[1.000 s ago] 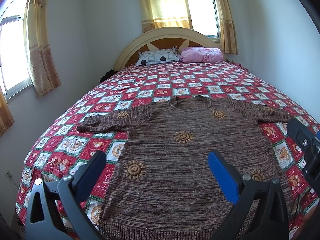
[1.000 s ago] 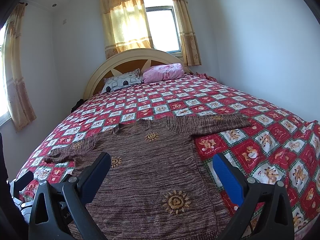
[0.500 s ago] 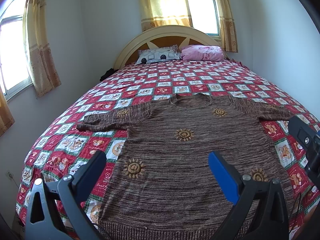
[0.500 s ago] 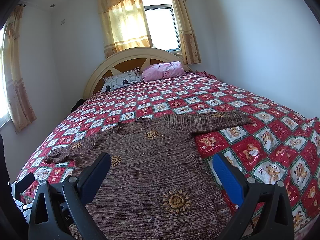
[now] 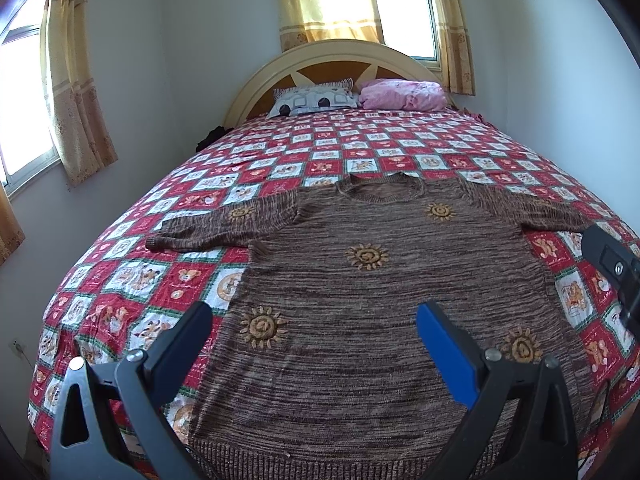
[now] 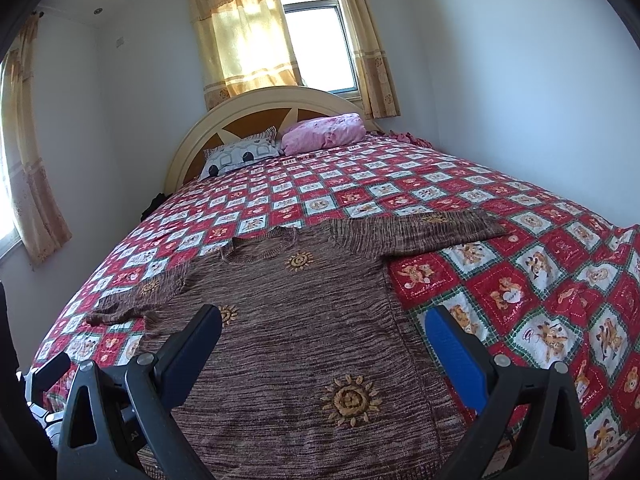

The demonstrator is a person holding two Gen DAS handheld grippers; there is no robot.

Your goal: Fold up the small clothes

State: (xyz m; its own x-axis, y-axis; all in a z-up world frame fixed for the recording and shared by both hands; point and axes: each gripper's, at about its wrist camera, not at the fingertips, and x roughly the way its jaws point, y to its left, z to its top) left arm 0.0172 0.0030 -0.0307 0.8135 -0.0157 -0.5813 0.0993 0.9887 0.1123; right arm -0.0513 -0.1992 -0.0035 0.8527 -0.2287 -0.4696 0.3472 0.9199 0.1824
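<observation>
A brown knitted sweater [image 5: 372, 300] with orange sun motifs lies flat on the bed, front up, both sleeves spread sideways and its ribbed hem nearest me. My left gripper [image 5: 314, 320] hovers open above the sweater's lower left part, nothing between its fingers. In the right wrist view the same sweater [image 6: 296, 332] fills the lower middle. My right gripper [image 6: 324, 324] is open above its lower right side, one finger over the knit and the other over the bedspread. Part of the right gripper's body [image 5: 612, 264] shows at the right edge of the left wrist view.
The bed carries a red and white checked bedspread [image 5: 360, 148] with bear pictures. A patterned pillow [image 5: 316, 100] and a pink pillow [image 5: 404, 94] lie at the arched headboard [image 5: 340, 56]. Walls stand close on both sides, with curtained windows [image 6: 316, 48] behind and to the left.
Both views have shifted slightly: the sweater sits a little lower and nearer in frame. Both grippers stay open, and the sweater lies as before.
</observation>
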